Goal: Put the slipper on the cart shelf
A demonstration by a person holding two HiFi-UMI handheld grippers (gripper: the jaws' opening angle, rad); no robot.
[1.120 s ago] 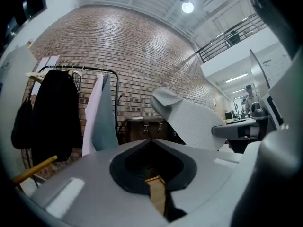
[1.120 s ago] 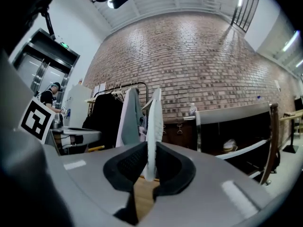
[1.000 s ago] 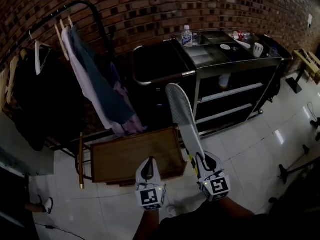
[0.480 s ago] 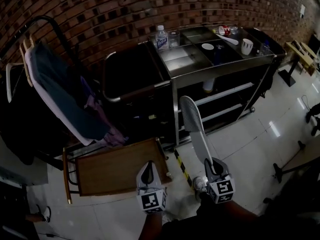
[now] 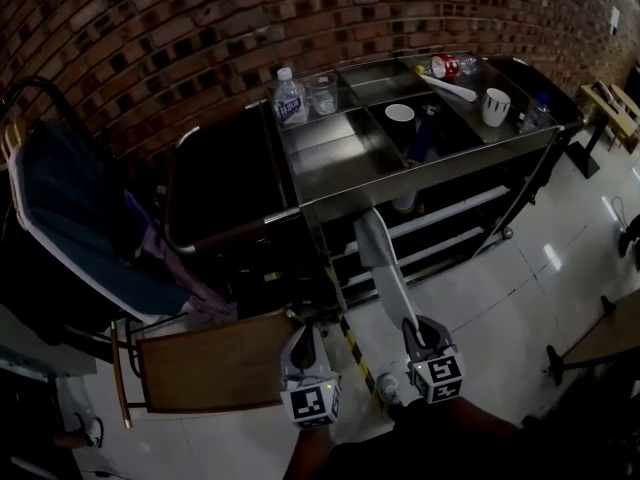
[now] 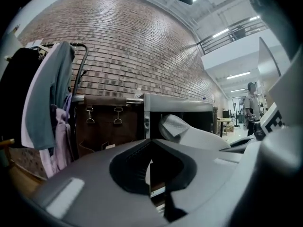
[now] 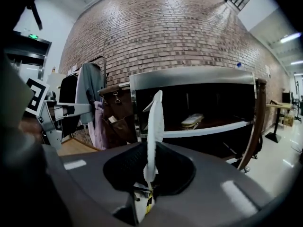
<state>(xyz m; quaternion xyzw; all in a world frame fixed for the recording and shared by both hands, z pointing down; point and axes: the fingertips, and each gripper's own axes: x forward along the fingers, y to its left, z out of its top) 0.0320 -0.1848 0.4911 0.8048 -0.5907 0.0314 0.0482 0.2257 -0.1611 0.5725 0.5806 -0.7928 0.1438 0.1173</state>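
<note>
My left tongs [image 5: 305, 340] are clenched on nothing, idle just left of my right tongs [image 5: 414, 330], which are clamped on one end of the white slipper [image 5: 383, 263]; it sticks out ahead of them toward the cart [image 5: 345, 153]. The cart shelf [image 7: 208, 126] lies ahead, slightly right. I judge I should level the sole, slide it under the top edge, and release beside the other slipper [image 7: 191, 120] there.

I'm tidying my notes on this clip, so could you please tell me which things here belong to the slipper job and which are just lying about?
Belongs to the job: slipper, held in the right gripper; cart shelf.

Just lying about: water bottle, glass and white mug on the cart top; hanging clothes; wooden table.
</note>
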